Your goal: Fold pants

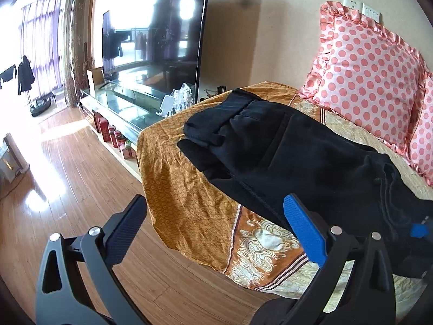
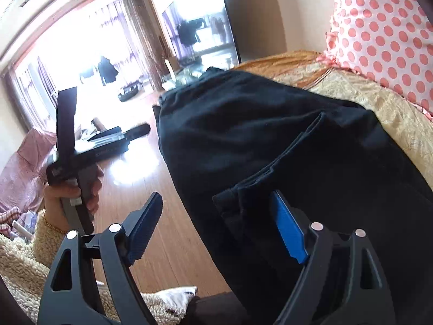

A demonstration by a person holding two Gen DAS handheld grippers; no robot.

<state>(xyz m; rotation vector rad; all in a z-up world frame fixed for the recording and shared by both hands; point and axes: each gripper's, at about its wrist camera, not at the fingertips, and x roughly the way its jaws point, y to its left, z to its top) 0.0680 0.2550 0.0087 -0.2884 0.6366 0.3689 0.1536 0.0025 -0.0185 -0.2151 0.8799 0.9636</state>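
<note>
On the bed's (image 1: 173, 178) gold-patterned cover, just in front of the polka-dot pillow (image 1: 370, 75), the black pants (image 1: 292, 157) lie gathered into a compact, layered bundle with the waistband at the end farthest from both cameras. Judging by the stacked edges showing in the right wrist view, most of the folding looks done; a last fold or some tidying may remain. The right tool (image 2: 216, 224) stands wide open and holds nothing, its blue pad beside the pants' near folded edge, which sits just off the gap. The left tool (image 1: 216, 227) is also spread wide and empty, with the pants' near edge just beyond its blue finger.
</note>
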